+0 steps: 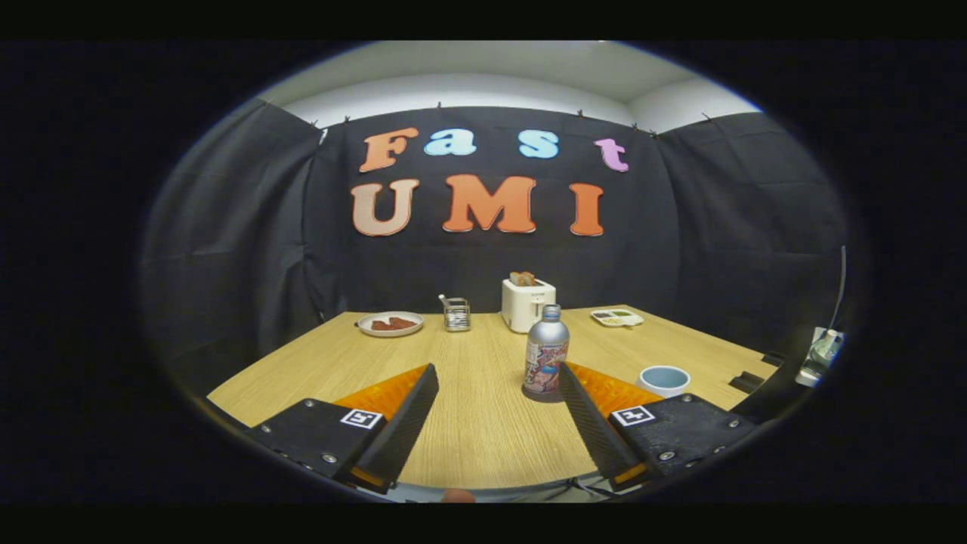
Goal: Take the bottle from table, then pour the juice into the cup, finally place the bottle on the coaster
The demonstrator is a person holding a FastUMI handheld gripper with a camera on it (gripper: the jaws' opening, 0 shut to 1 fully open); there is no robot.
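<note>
Black cloth hangs as the booth wall on three sides, with a pale ceiling above it. Below it, a light wood-grain table (483,423) spans the scene.

Gripper (498,376): two black fingers with orange backing, each carrying a square marker tag. The fingers stand spread wide with bare tabletop between them, and they pinch nothing. They sit low over the near part of the table.

White toaster (527,304) at the far edge of the table, near the cloth, with slices of toast poking up from its slots.

Silver metal bottle (545,353): upright on the table, printed label around its body, cap on. It stands just ahead of the right finger's tip, slightly inside the gap and close to that finger; whether it touches the finger I cannot tell. The toaster is directly beyond it.

White plate (390,323) at the far left of the table, holding reddish-brown food.

Cup (665,380): pale blue, open mouth up, on the table to the right of the bottle, just beyond the right finger.

Small dish (616,318) at the far right, holding bits of green and yellow food.

Small metal wire rack (456,313) between the plate and the toaster.
</note>
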